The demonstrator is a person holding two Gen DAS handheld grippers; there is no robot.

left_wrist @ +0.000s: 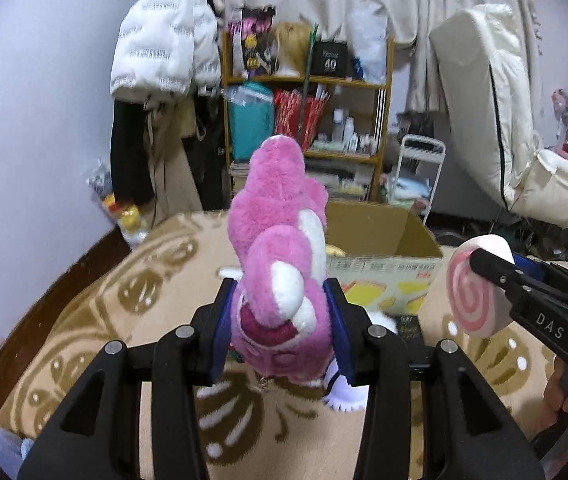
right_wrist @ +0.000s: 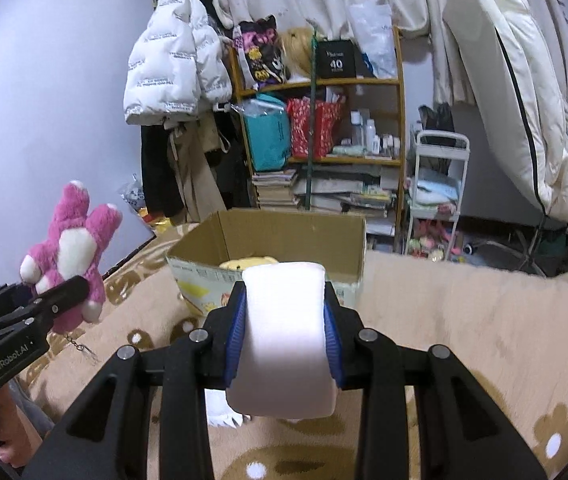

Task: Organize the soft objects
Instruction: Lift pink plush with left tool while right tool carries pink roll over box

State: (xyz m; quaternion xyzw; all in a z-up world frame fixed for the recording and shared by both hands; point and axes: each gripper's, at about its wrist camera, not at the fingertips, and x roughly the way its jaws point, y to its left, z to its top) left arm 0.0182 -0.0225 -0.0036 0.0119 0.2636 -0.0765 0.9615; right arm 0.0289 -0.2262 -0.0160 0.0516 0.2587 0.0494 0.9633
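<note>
My left gripper is shut on a pink and white plush toy and holds it above the bed; the toy also shows in the right wrist view. My right gripper is shut on a white cushion with a pink swirl face, also seen in the left wrist view. An open cardboard box stands just ahead of both grippers, with a yellow soft toy inside.
The beige patterned blanket covers the bed. Beyond it stand a wooden shelf full of items, hanging coats, a white trolley and a folded mattress. A small white fringed item lies under the left gripper.
</note>
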